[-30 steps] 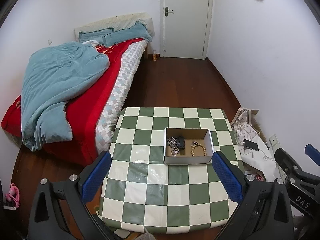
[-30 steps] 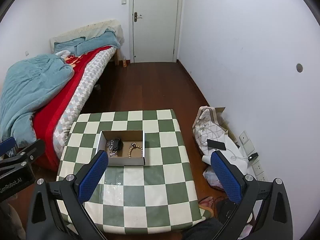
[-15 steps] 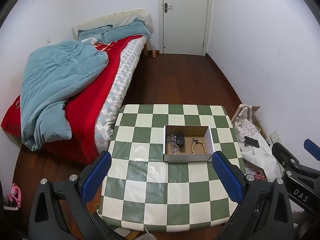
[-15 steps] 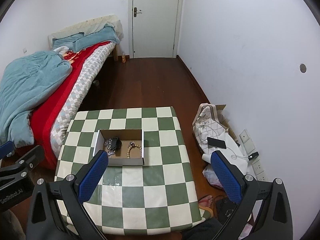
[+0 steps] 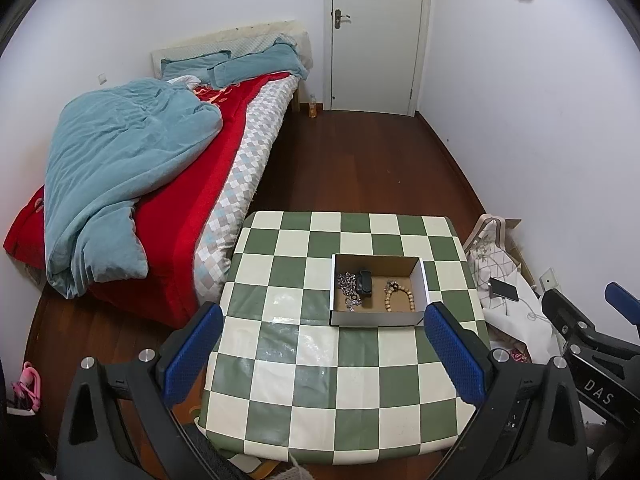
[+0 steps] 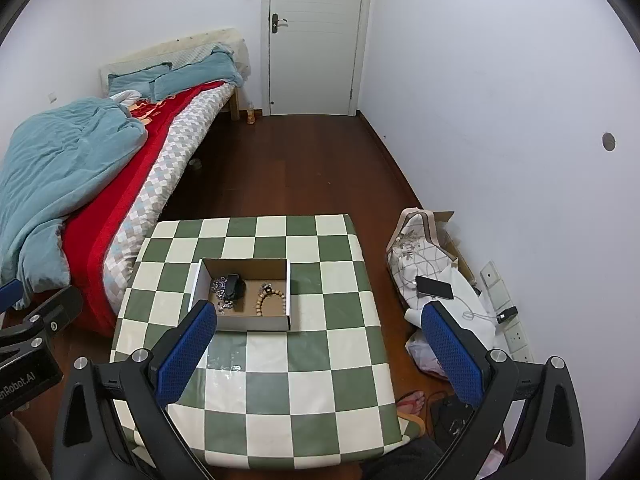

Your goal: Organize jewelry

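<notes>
in the left wrist view, your left gripper (image 5: 322, 354) fills the bottom of the frame with its blue-padded fingers (image 5: 191, 354) spread wide apart and nothing between them. above the gap, the green-and-white checkered table (image 5: 304, 380) occupies the centre. right of centre on it sits the open cardboard box (image 5: 378, 294). inside, reading left to right: a silver chain (image 5: 347, 285) at the left end, a black band (image 5: 364, 282) touching the chain's right side, and a wooden bead bracelet (image 5: 400, 299) apart at the right end. at the far right edge, your right gripper (image 5: 584, 320) enters the frame.

in the right wrist view, the bed (image 6: 100, 184) fills the left side. the box (image 6: 244, 296) lies left of centre on the table (image 6: 304, 360), holding the same three items. your right gripper (image 6: 318, 350) spans the bottom, fingers (image 6: 450, 354) wide apart, holding nothing; its left pad overlaps the box's near left corner in the picture. a phone (image 6: 434, 287) rests on a bag at the right.
</notes>
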Tool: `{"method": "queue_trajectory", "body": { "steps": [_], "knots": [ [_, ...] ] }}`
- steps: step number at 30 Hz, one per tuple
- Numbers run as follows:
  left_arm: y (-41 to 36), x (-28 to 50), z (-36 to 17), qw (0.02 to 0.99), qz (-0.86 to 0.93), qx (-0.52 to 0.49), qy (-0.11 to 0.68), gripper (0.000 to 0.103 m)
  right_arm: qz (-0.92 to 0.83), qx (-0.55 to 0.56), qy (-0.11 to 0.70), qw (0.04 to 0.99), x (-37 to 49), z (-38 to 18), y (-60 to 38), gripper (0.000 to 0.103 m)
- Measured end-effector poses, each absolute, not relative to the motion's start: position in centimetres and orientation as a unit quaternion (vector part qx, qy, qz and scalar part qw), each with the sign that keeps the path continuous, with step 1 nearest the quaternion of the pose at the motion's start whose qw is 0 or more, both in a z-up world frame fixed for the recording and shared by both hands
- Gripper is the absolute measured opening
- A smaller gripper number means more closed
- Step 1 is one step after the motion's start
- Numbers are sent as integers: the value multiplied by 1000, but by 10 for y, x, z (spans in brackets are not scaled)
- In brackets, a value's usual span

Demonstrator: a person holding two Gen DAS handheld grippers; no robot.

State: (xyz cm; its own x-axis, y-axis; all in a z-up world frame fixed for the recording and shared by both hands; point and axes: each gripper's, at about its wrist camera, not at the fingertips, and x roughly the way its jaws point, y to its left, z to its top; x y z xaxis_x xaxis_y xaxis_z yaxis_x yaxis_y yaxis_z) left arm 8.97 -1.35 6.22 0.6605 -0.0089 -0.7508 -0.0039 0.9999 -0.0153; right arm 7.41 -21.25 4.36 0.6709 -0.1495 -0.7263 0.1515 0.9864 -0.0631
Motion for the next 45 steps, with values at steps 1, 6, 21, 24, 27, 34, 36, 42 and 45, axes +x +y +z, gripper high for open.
{"method": "queue_trajectory", "body": {
  "steps": [1, 6, 21, 24, 27, 34, 36, 42, 45],
  "knots": [
    [-14, 89, 62, 911, -1, -8, 412, 103, -82, 1, 397, 914, 74, 44, -212, 103],
    [-14, 88, 63, 912, 2, -8, 411, 103, -79, 2, 397, 914, 73, 46, -212, 103],
    [-15, 87, 61, 911, 6, -6, 412, 103, -70, -2, 401, 913, 70, 47, -209, 103],
    [-15, 86, 62, 911, 5, -5, 412, 103, -69, -2, 401, 913, 70, 48, -210, 103],
    [-15, 86, 63, 912, 5, -7, 411, 103, -69, -1, 401, 914, 71, 48, -210, 103],
    [-17, 86, 68, 913, 3, -6, 407, 103, -67, 0, 399, 914, 71, 51, -212, 103],
    [-17, 86, 68, 913, 4, -6, 407, 103, -67, 2, 399, 914, 71, 51, -211, 103],
    [-16, 83, 70, 912, 2, -6, 409, 103, -67, 2, 399, 914, 70, 51, -212, 103],
    [-15, 81, 71, 913, 1, -5, 409, 103, -65, 2, 400, 914, 70, 52, -212, 103]
  ]
}}
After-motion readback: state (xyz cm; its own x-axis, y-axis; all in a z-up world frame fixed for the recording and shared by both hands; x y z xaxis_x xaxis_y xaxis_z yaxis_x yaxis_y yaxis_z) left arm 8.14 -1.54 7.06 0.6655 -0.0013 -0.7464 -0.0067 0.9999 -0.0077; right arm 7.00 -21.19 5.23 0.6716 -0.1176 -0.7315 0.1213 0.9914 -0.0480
